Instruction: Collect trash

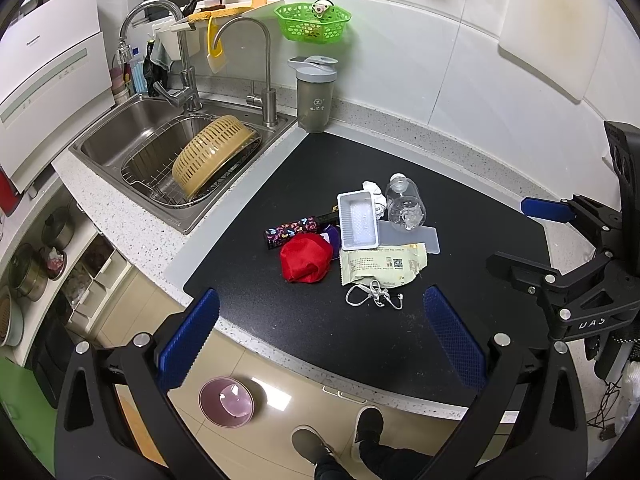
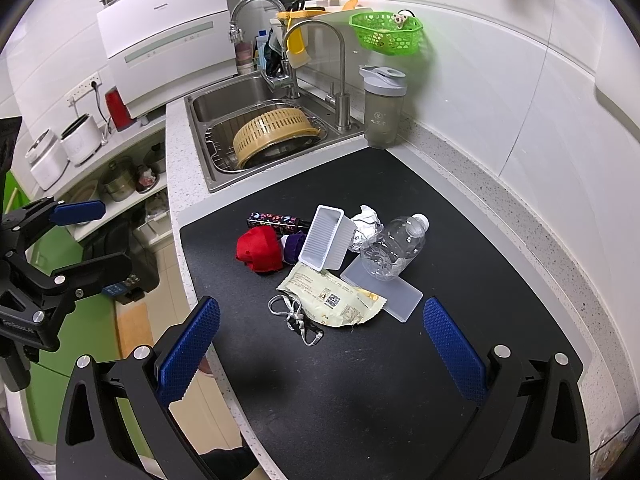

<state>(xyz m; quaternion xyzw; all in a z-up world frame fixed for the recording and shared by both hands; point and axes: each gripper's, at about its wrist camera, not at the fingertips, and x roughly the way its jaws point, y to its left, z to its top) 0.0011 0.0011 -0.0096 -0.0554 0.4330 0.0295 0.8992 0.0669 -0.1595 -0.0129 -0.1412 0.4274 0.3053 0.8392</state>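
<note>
A pile of trash lies on a black mat (image 1: 360, 340) (image 2: 360, 392): a red cloth (image 1: 306, 258) (image 2: 258, 249), a white plastic tray (image 1: 357, 220) (image 2: 325, 238), a clear bottle (image 1: 405, 203) (image 2: 394, 249), a yellowish wrapper (image 1: 380, 266) (image 2: 332, 294), a flat lid (image 1: 412, 236) (image 2: 384, 290), a grey string (image 1: 374, 295) (image 2: 296, 318), crumpled paper (image 1: 374, 190) (image 2: 366, 220) and a patterned dark tube (image 1: 290, 232) (image 2: 274, 220). My left gripper (image 1: 322, 338) is open and empty, held above the mat's near edge. My right gripper (image 2: 320, 350) is open and empty, near the string and wrapper.
A sink (image 1: 132, 128) (image 2: 224, 100) with a yellow colander (image 1: 212, 152) (image 2: 272, 132) is at the back left. A grey shaker cup (image 1: 316, 94) (image 2: 382, 106) stands behind the mat. A green basket (image 1: 312, 20) (image 2: 386, 32) hangs on the wall. A pink bin (image 1: 226, 400) stands on the floor.
</note>
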